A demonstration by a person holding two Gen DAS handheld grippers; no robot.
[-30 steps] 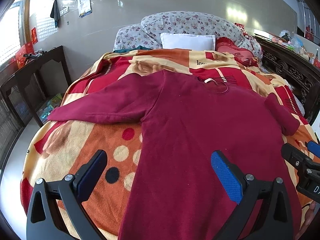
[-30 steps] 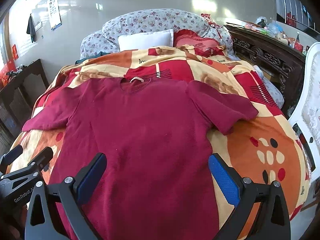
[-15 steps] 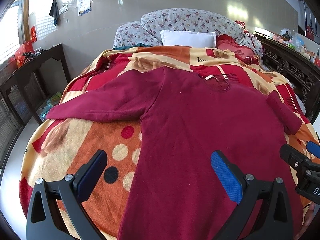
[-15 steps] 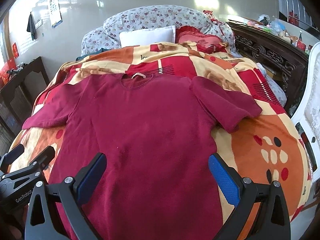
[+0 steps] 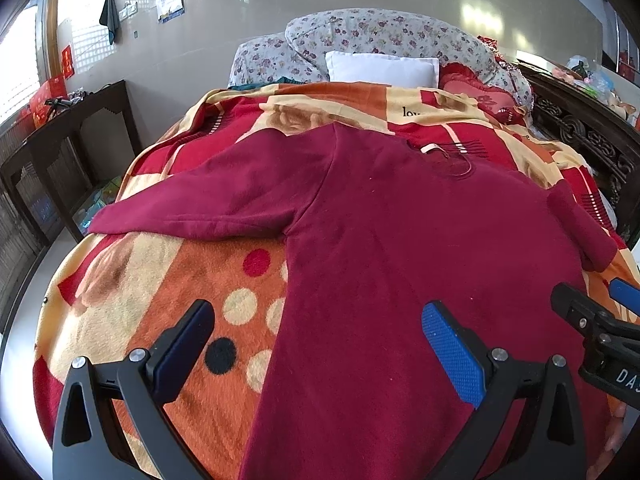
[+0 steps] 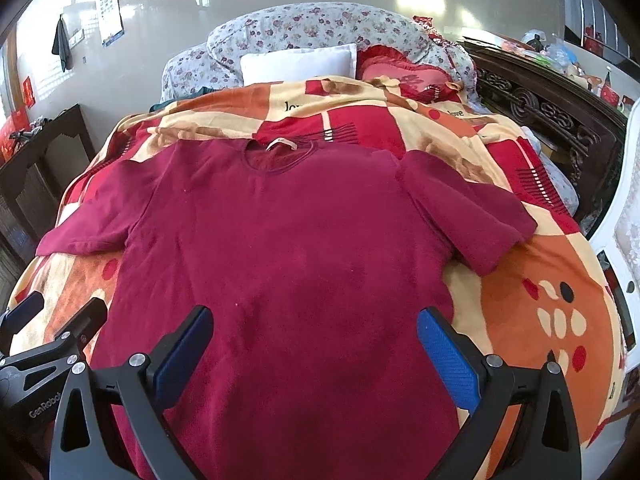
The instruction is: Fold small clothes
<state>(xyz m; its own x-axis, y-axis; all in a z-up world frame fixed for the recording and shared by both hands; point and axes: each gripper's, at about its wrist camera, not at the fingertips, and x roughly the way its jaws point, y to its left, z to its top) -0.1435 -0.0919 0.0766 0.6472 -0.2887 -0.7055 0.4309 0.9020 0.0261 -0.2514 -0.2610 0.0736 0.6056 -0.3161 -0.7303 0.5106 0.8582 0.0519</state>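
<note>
A dark red short-sleeved shirt (image 5: 400,248) lies flat and face up on the bed, collar away from me, both sleeves spread out; it also shows in the right wrist view (image 6: 288,248). My left gripper (image 5: 316,344) is open and empty, held above the shirt's lower left edge. My right gripper (image 6: 314,344) is open and empty, held above the shirt's lower middle. The right gripper shows at the right edge of the left wrist view (image 5: 600,332). The left gripper shows at the left edge of the right wrist view (image 6: 48,340).
The shirt rests on an orange, red and cream blanket (image 5: 152,300) covering the bed. A white pillow (image 6: 298,60), a red cushion (image 6: 404,76) and floral bedding (image 5: 384,36) lie at the head. A dark wooden table (image 5: 68,132) stands left, a carved wooden rail (image 6: 540,108) right.
Both grippers have moved slightly forward over the shirt, which now sits a little lower and larger in both views. The shirt has not moved. Both grippers stay open.
</note>
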